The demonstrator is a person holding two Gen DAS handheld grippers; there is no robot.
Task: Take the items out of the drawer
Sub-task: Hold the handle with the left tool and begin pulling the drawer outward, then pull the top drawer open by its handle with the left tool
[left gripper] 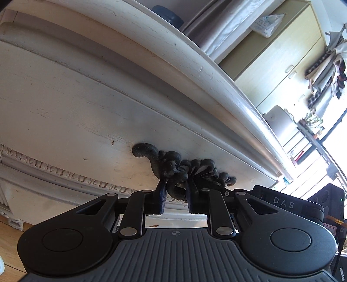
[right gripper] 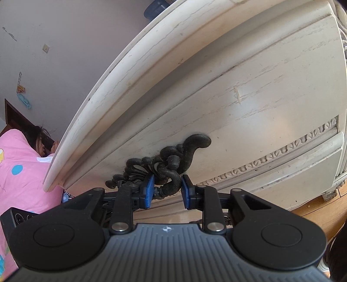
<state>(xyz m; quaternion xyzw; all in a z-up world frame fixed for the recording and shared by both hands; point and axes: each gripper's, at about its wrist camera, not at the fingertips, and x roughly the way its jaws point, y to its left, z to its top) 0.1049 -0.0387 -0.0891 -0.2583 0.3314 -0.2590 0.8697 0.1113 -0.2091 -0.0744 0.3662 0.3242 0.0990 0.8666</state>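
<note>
A cream, worn drawer front [left gripper: 76,104] sits under the dresser's curved top edge [left gripper: 173,50] and looks closed. An ornate black iron handle [left gripper: 173,160] is fixed to it. My left gripper [left gripper: 176,192] is shut on the handle's hanging loop, its blue pads pressed to either side. In the right wrist view the same handle [right gripper: 186,149] scrolls to the right, and my right gripper [right gripper: 167,191] is shut on its lower loop, blue pads [right gripper: 149,191] against the metal. Both grippers hold the one handle side by side. The drawer's inside is hidden.
A carved leaf trim [right gripper: 271,156] runs under the drawer, above a wooden floor [right gripper: 321,212]. A person under a pink blanket [right gripper: 19,164] lies to the left of the dresser. A tall cupboard [left gripper: 277,58] and hung clothes [left gripper: 325,76] stand to the right. A dark round object [left gripper: 169,15] rests on top.
</note>
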